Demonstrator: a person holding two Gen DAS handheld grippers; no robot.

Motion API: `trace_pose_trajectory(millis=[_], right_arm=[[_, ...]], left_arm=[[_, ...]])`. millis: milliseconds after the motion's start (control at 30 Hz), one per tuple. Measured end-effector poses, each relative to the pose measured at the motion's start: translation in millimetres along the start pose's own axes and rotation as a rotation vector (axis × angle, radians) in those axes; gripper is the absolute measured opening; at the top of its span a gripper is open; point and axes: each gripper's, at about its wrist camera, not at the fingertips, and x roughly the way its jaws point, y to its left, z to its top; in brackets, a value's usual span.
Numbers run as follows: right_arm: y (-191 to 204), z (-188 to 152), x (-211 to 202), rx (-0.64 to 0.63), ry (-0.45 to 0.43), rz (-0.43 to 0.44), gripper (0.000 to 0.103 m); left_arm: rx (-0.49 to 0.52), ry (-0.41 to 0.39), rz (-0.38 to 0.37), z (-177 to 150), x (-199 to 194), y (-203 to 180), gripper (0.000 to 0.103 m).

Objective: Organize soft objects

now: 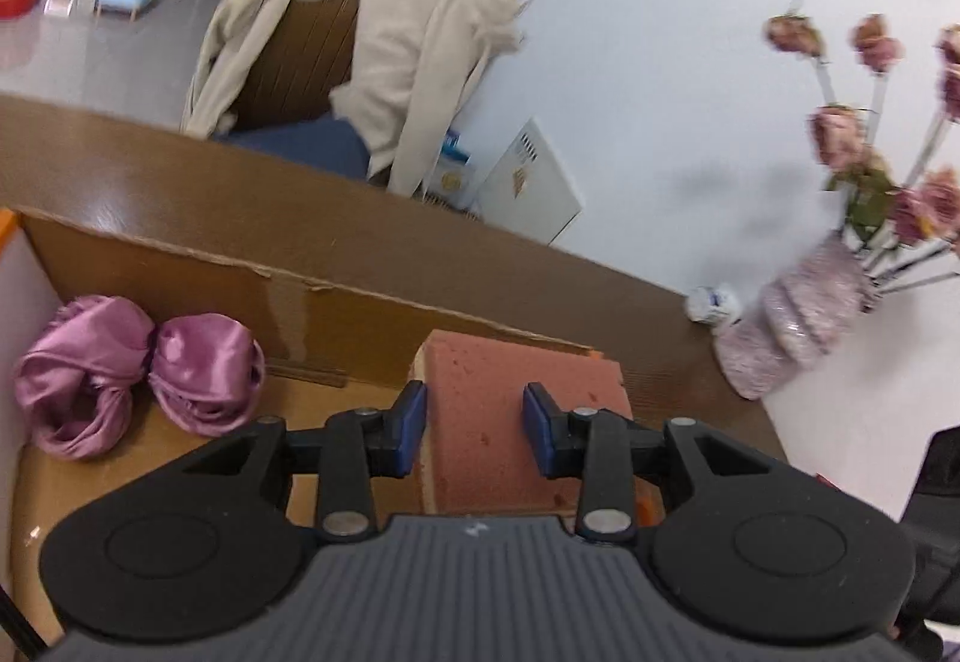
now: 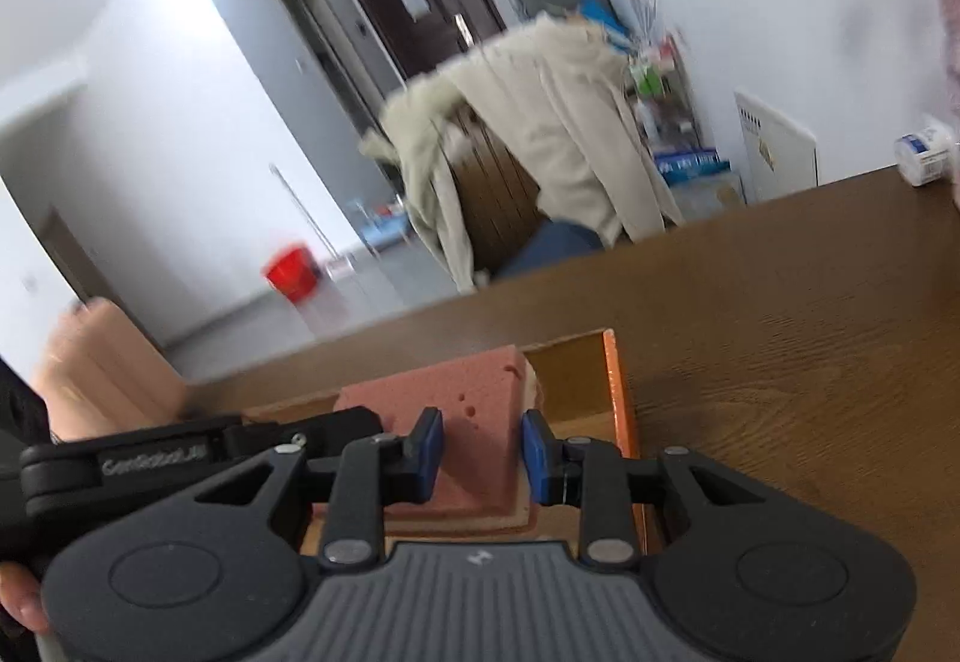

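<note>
A pink sponge block [image 1: 510,416] stands in the right part of a cardboard box [image 1: 240,272]. My left gripper [image 1: 474,431] is shut on its sides, blue pads pressing in. The same sponge [image 2: 474,422] shows in the right wrist view, and my right gripper [image 2: 483,452] is shut on it too, with the left gripper's body just to its left. Two bundles of purple satin cloth [image 1: 138,368] lie in the left part of the box.
The box sits on a brown wooden table [image 2: 780,362]; its orange rim [image 2: 618,392] is at the right. A pink vase of dried roses [image 1: 798,314] and a small white bottle [image 1: 711,302] stand at the table's far right. A chair with a cream coat [image 1: 372,32] is behind.
</note>
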Motion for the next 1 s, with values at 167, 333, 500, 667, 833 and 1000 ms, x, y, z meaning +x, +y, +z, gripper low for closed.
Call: trace_pose_trajectory(millis=[167,333,500,667,833,1000], right_arm=[[7.4,-0.7,41.8,-0.064,0.046,-0.111,0.03],[20.4,-7.5,52.3,-0.193,0.037,-0.218,0.039],[28.8,-2.5,39.5,-0.241,0.019,-0.232,0.053],[33.9,8.4,-0.3,-0.245,-0.041,-0.219,0.063],[44.4,14.2,-66.8,-0.263,-0.11,-0.219,0.073],[58.6,4.6,-132.8,-0.305,-0.158,-0.229,0.086]], left_arm=[[-0.031,0.051,0.034,1.8,35.0,16.1,0.036],[-0.028,0.07,0.023,2.1,45.0,14.6,0.037],[0.006,0.042,0.051,3.3,25.4,6.5,0.051],[0.061,-0.033,0.07,5.3,-37.2,-6.6,0.06],[0.207,-0.122,0.13,-7.5,-116.8,-28.2,0.07],[0.341,-0.248,0.282,-37.8,-189.4,-48.3,0.087]])
